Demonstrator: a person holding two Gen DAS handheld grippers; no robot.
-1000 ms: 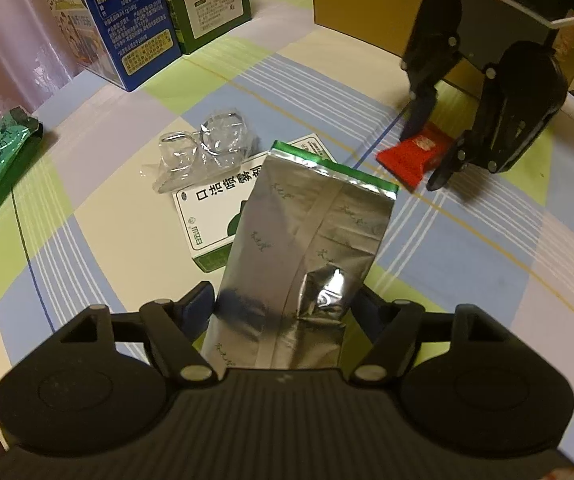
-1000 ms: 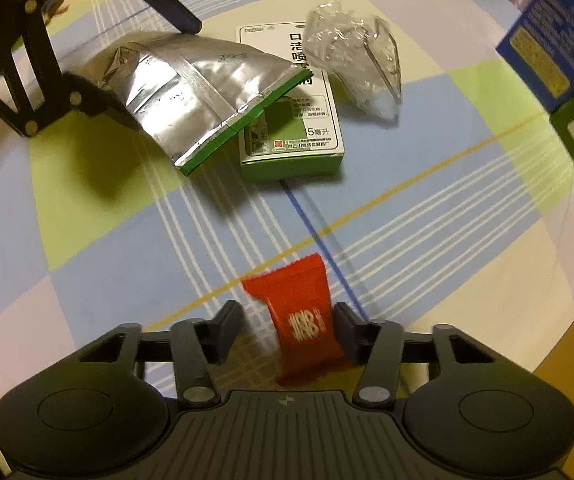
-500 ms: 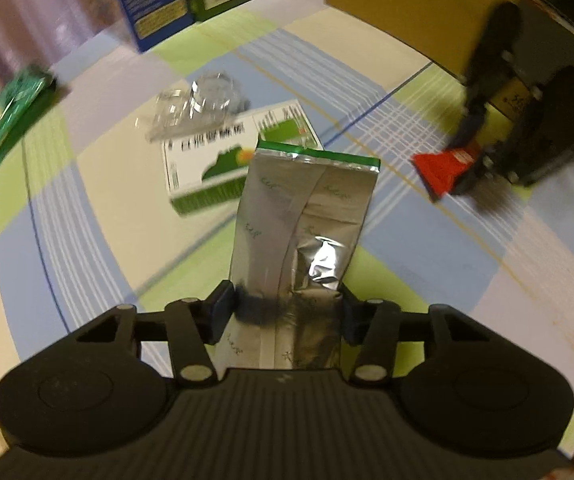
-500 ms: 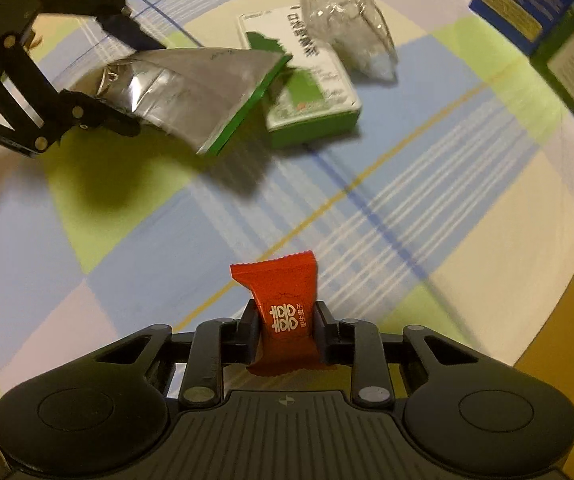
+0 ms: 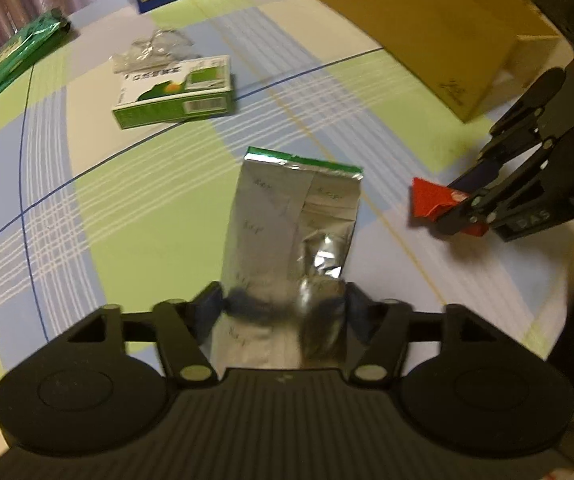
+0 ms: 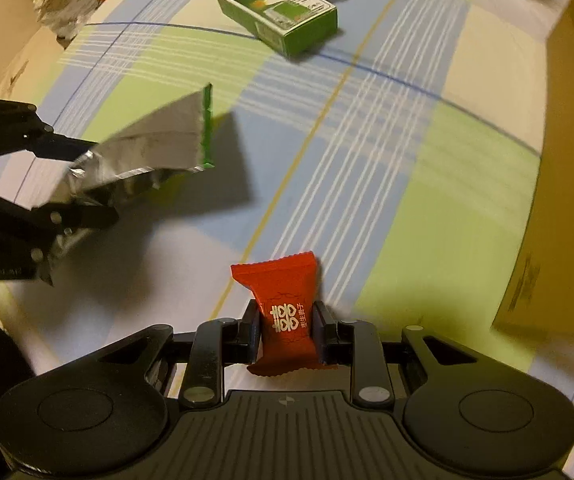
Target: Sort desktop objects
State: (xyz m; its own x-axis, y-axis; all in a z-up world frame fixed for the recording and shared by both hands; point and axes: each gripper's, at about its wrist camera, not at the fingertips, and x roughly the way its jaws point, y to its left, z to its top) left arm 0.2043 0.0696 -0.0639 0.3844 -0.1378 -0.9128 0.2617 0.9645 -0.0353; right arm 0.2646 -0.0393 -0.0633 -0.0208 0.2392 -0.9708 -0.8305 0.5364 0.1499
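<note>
With my left tool (image 5: 283, 308) clamped on the silver pouch (image 5: 291, 220) and my right tool (image 6: 287, 330) gripping the red candy (image 6: 285, 312), both clear of the worktop (image 6: 387, 160), I judge carrying to the cardboard box (image 5: 427, 28) comes next.

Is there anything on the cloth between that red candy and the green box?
No, in the right wrist view only bare checked tablecloth lies between the red candy and the green box.
</note>
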